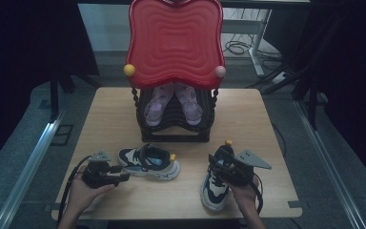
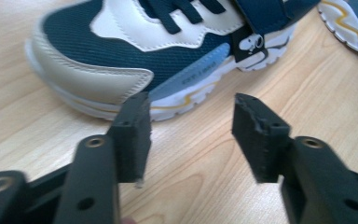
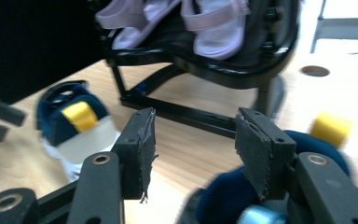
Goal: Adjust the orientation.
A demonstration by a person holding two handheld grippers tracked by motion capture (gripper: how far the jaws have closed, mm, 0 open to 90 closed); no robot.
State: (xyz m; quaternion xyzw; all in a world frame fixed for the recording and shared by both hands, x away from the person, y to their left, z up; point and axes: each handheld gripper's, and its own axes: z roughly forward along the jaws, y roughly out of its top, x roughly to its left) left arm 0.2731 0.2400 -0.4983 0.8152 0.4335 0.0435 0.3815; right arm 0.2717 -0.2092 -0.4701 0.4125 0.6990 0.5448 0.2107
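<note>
We hold our left gripper (image 1: 122, 177) released, jaws spread and empty, with the left sneaker (image 1: 148, 162) lying on the table (image 1: 109, 114) just ahead of its tips. Our right gripper (image 1: 218, 162) hovers over the heel of the right sneaker (image 1: 214, 191); we cannot tell whether it grasps it

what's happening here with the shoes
A person works two handheld grippers at a wooden table, handling a pair of navy and white sneakers. The left gripper is open beside the left sneaker, which lies on the table. The right gripper sits over the heel of the right sneaker; whether it grips is unclear. A pair of pink sandals sits on the black rack.
</note>
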